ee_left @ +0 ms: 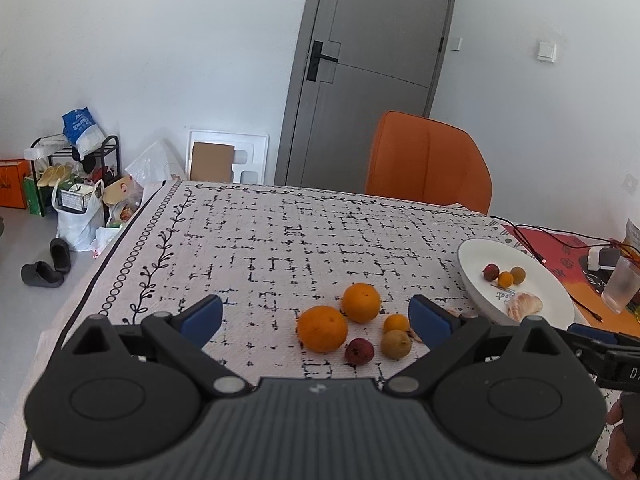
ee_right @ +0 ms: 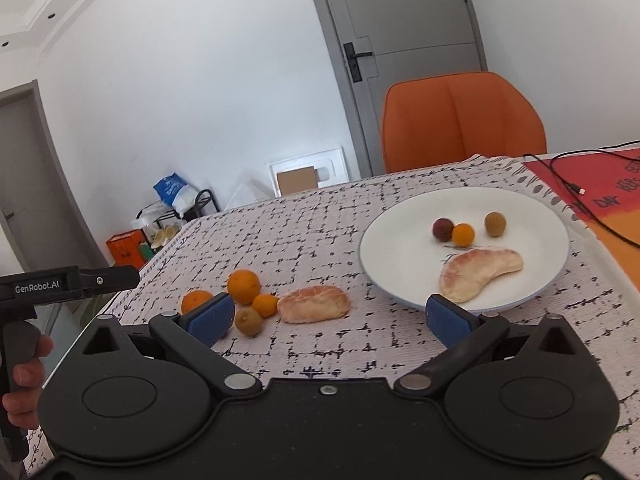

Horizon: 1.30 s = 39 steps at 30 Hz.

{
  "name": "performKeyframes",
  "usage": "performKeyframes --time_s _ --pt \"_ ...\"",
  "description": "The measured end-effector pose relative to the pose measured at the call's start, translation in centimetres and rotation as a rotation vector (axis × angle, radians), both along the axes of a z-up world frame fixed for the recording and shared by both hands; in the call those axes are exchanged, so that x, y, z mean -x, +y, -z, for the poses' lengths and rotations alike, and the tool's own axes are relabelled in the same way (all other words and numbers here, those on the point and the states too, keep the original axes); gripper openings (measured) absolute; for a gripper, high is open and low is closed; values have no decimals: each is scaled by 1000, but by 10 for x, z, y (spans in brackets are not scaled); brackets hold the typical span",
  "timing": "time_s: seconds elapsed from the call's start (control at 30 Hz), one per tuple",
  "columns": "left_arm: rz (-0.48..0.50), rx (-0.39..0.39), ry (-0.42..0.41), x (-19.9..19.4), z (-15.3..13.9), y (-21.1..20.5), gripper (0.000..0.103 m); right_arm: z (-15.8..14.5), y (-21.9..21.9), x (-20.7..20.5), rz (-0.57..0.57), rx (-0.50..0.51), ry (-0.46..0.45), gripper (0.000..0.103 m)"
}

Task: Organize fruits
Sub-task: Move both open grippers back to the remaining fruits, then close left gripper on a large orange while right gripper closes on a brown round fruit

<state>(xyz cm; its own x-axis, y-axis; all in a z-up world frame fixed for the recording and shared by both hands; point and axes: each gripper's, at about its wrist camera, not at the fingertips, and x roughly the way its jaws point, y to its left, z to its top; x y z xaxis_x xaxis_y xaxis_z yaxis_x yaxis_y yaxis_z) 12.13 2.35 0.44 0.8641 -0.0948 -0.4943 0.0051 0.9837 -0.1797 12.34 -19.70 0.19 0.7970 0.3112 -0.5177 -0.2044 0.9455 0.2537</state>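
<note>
My left gripper [ee_left: 318, 318] hangs open over a cluster of fruit on the patterned cloth: two oranges [ee_left: 322, 329] [ee_left: 361, 302], a small kumquat [ee_left: 396, 323], a brown longan [ee_left: 395, 344] and a red lychee [ee_left: 359, 351]. The right gripper [ee_right: 330, 320] is also open and holds nothing, low above the cloth. A peeled pomelo segment [ee_right: 314, 304] lies just ahead of it. The white plate [ee_right: 400, 264] to the right holds another pomelo segment [ee_right: 476, 274], a lychee [ee_right: 443, 228], a kumquat [ee_right: 463, 234] and a longan [ee_right: 495, 224].
An orange chair [ee_left: 428, 160] stands at the table's far side. To the right of the plate are a red mat with black cables [ee_right: 576, 192] and a clear glass [ee_left: 620, 290]. The table's left edge [ee_left: 108, 248] drops to a floor with bags and slippers.
</note>
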Motion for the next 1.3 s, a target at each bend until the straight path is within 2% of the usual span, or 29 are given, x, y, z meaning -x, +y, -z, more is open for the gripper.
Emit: performKeyframes --time_s 0.5,0.77,0.83,1.0,1.13,1.3 --pt "9 38 28 -12 21 10 96 13 19 -18 -32 11 40 103" --pt "16 61 49 -27 33 13 84 22 30 -31 -69 13 58 102" --pt "21 60 56 -30 36 13 80 24 32 -36 -77 5 76 100" --pt "42 71 71 -40 41 13 72 30 43 -47 -115 9 104 79" --pt "58 75 80 -45 45 11 70 35 51 -54 -141 4 134 69" --pt "63 92 90 -52 49 11 64 38 62 -61 -170 10 157 51"
